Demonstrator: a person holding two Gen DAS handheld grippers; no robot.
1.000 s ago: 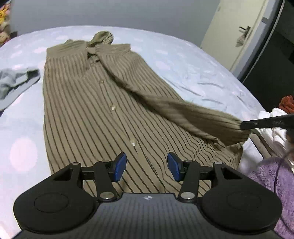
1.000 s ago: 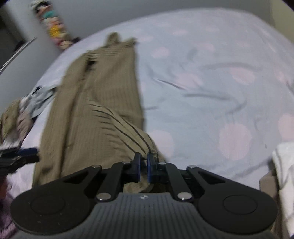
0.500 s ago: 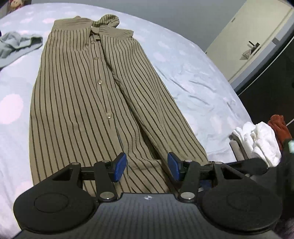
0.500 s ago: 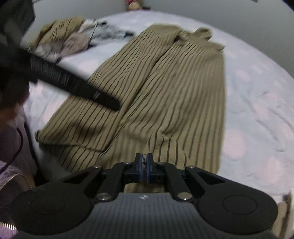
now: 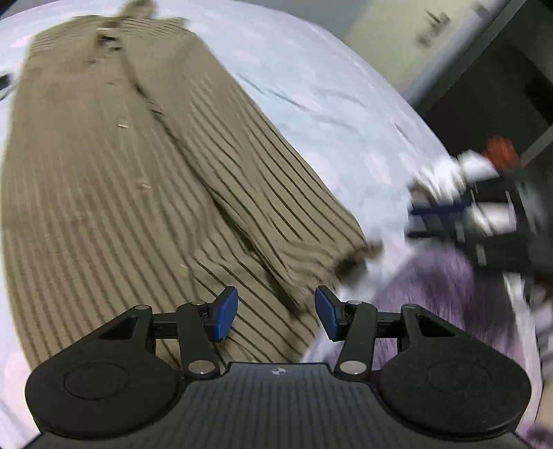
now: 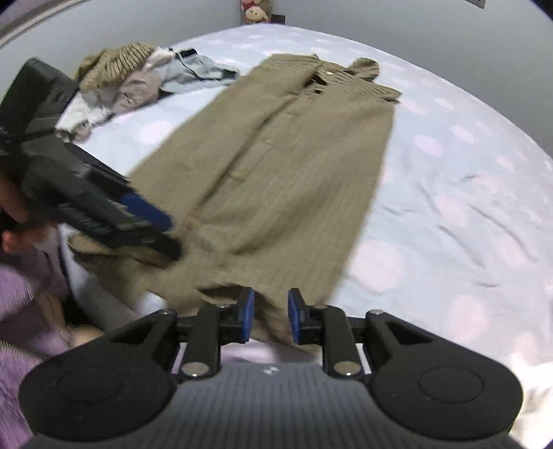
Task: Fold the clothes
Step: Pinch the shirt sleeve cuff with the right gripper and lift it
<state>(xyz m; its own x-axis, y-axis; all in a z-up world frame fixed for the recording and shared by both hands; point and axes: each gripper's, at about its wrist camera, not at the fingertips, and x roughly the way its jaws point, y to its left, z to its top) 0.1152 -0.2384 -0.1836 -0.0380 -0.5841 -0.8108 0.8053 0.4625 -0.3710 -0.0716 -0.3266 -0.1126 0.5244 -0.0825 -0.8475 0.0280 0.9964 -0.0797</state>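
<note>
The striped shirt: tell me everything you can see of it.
The shirt is olive-tan with thin dark stripes and a row of pale buttons down the front. It lies flat, front up, on the bedsheet, collar at the far end, hem near the grippers. One sleeve is folded lengthwise over the body. The fabric looks light and woven. The right gripper is open over the hem; the left gripper is open too. Neither holds it.

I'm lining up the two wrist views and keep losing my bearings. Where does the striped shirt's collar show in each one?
Left wrist: the collar sits top left, blurred, at the far end of the shirt.
Right wrist: the collar sits top centre, right of the clothes pile.
Shared landmark: the button placket running from the collar toward the camera.
</note>
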